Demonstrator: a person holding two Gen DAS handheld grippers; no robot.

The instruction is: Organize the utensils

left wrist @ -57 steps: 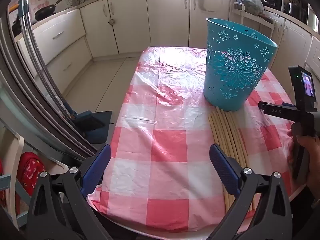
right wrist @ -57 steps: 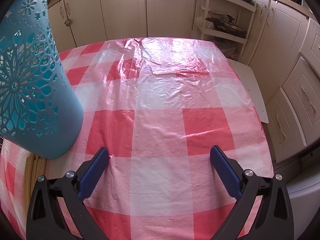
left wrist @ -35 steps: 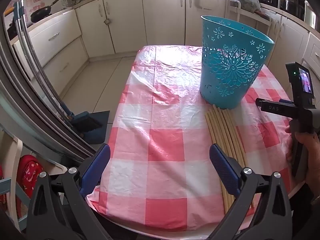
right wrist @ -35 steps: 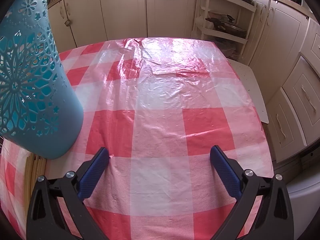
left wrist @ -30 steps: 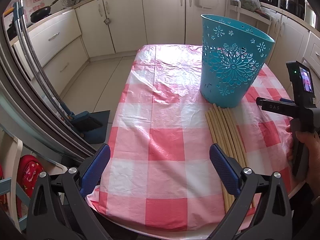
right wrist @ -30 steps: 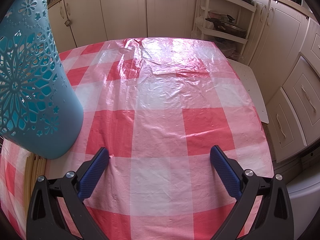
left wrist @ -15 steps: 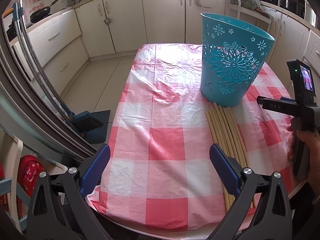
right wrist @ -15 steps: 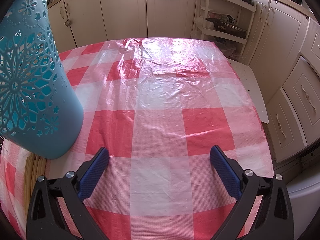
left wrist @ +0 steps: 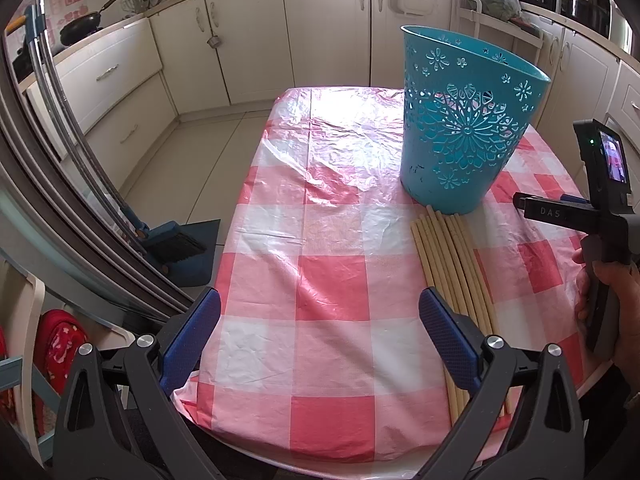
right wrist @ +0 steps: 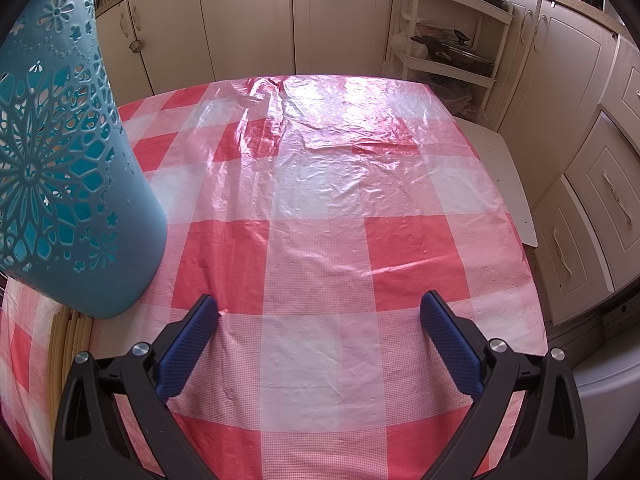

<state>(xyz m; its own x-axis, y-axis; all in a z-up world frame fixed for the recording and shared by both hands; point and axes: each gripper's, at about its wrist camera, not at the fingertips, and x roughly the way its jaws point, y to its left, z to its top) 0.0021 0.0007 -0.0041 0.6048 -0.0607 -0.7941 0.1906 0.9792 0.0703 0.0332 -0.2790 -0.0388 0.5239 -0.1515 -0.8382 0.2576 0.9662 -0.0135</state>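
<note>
Wooden sticks (left wrist: 454, 276) beside basket (left wrist: 460, 128) (upright)

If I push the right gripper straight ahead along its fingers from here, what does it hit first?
Probably nothing but the tablecloth: the open right gripper points across bare checks. The teal basket stands off to its left, the wooden sticks beside its left finger. Depth is uncertain.

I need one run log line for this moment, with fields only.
left tongs: open, empty | right tongs: open, empty | wooden sticks: flat on tablecloth, beside basket | basket: upright
</note>
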